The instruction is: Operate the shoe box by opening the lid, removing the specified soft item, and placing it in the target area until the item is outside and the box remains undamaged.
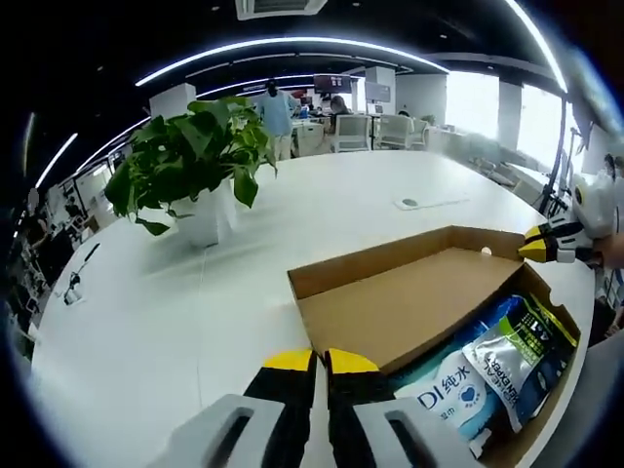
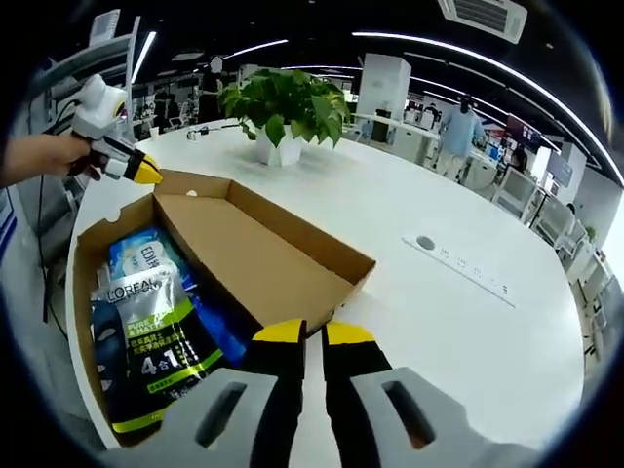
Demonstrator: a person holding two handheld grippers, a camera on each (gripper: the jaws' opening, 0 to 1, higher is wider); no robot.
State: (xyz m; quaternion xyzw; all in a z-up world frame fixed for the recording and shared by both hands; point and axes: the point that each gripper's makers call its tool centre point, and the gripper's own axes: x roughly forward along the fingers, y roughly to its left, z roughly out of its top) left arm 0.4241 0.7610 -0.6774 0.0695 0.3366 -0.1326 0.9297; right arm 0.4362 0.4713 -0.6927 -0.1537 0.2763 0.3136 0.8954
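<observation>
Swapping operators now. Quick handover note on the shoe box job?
Left claw: shut, empty, at the near edge of the shoe box lid.
Right claw: shut, empty, at the opposite end of the box.
Box sits on the white table, lid already open and hinged back. Soft packs still inside: dark pouch on top, blue pack beside it.
Done: lid opened, box looks intact.
Left: grasp the specified soft item, lift it out, place it in the target area.
</observation>
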